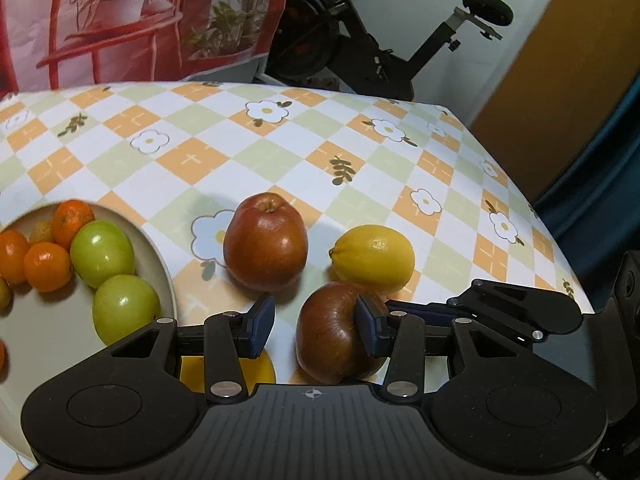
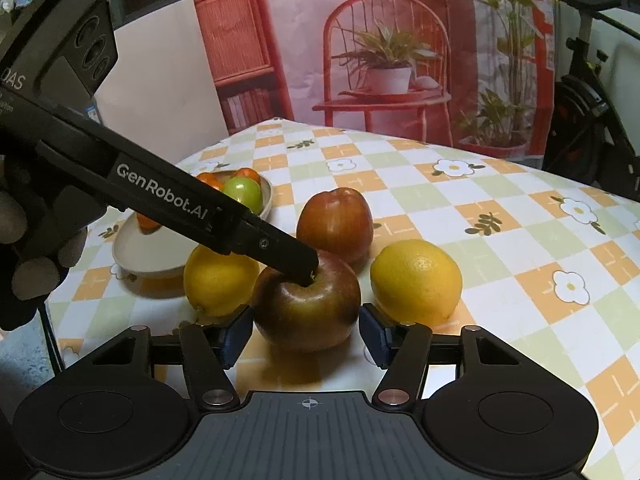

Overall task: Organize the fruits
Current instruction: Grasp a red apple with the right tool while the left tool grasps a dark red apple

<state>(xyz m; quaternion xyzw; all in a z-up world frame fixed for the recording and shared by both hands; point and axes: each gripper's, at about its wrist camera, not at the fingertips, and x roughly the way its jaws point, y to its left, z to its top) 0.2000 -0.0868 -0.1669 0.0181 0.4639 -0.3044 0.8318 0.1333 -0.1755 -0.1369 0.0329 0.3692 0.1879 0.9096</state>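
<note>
Near apple point(image 2: 306, 304): glossy, red-brown, dimpled at the stem; it is sitting at lower centre of the right wrist view between the right gripper point(image 2: 306, 334) and its blue ribbed pads point(image 2: 236, 334), which are standing spread on either side of it, apparently just clear of the skin. The left gripper point(image 1: 316, 326) is reaching in from the upper left of that view, one black fingertip point(image 2: 298, 262) resting in the stem hollow; in the left wrist view its fingers are standing apart, the right-hand pad point(image 1: 370, 326) lying against the apple's flank, the other pad clear.

Second apple point(image 2: 336, 224): similar skin, upright, sitting behind the near one.

Lemons: smooth, matte yellow, oval; one point(image 2: 416, 278) is lying right of the near apple, another point(image 2: 220, 280) left of it, the latter almost wholly hidden under the gripper body in the left wrist view.

Plate point(image 1: 158, 256): pale, shallow, round; it is holding waxy green fruits point(image 1: 102, 252) and pebbled small oranges point(image 1: 48, 266), and is being cut off by the left edge of the frame.

Tablecloth point(image 1: 360, 152): glossy, checked orange, green and white, daisy-printed.

Gloved hand point(image 2: 28, 248): partly showing at the left edge, blurred.
</note>
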